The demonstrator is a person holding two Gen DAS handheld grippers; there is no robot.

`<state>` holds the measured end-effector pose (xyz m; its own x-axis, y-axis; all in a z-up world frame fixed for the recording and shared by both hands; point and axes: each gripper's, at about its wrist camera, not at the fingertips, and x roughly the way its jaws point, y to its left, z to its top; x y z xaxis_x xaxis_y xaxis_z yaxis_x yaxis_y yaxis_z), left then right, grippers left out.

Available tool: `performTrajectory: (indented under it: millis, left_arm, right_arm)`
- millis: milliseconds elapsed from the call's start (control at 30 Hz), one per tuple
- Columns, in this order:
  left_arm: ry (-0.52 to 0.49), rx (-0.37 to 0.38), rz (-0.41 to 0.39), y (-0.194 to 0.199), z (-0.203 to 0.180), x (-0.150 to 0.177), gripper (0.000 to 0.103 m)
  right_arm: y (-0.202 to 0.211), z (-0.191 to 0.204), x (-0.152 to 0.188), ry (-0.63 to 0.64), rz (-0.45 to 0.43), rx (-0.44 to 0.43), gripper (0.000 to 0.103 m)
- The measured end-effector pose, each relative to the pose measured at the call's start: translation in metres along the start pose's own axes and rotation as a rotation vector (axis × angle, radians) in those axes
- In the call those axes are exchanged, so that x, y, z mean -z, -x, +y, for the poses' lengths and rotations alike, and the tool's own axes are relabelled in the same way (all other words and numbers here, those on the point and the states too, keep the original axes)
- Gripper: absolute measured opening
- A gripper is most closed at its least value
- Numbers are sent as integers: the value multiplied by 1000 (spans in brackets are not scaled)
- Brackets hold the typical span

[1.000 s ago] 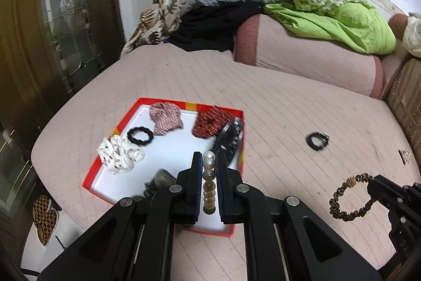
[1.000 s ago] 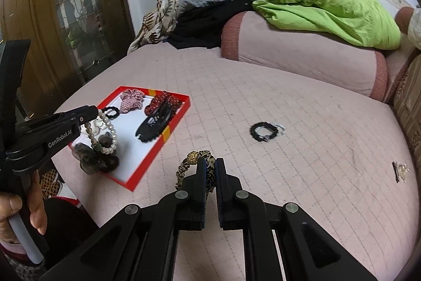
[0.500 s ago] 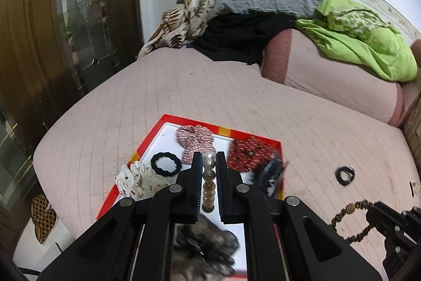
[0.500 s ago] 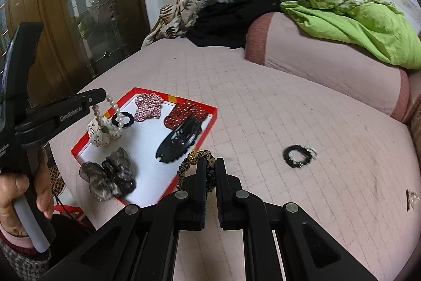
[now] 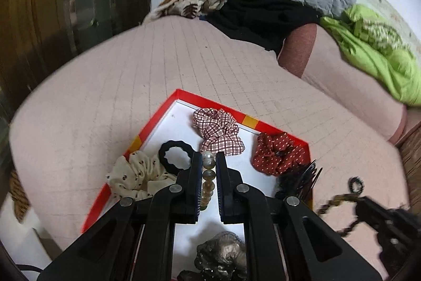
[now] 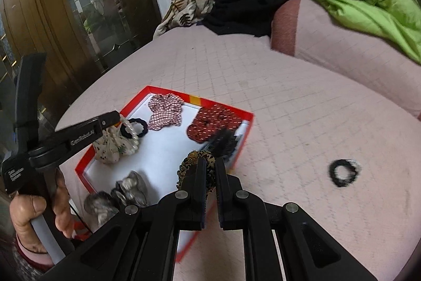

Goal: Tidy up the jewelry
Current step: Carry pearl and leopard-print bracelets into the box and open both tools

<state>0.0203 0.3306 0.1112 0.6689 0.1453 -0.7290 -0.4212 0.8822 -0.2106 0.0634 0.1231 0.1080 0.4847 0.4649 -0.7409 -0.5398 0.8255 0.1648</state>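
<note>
The left gripper (image 5: 209,165) pinches a pearl bead bracelet (image 5: 208,175) over the red-rimmed white tray (image 5: 155,120); the right gripper (image 6: 209,167) clamps a brown-gold beaded bracelet (image 6: 193,158) at its edge. Inside lie 3 fabric scrunchies: checked (image 5: 218,129), red dotted (image 5: 276,156), cream (image 5: 134,174).

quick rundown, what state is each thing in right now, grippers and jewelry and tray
left gripper: shut on the pearl bracelet, over the tray
right gripper: shut on the brown beaded bracelet, at the tray's near edge
red tray: open, on the bed, holding scrunchies and clips
black hair tie: loose on the bed, outside the tray
</note>
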Motion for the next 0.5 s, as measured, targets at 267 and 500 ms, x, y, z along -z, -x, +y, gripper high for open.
performTrajectory:
  millis: [267,500]
  left_arm:
    - [67,120,22,-17,21,-2,9]
    - [76,172,94,-43,16,1,9]
  right_arm:
    - [-48,12,-5,-61,60,-91,8]
    - [-79,21,-7,-77,90,-122,8]
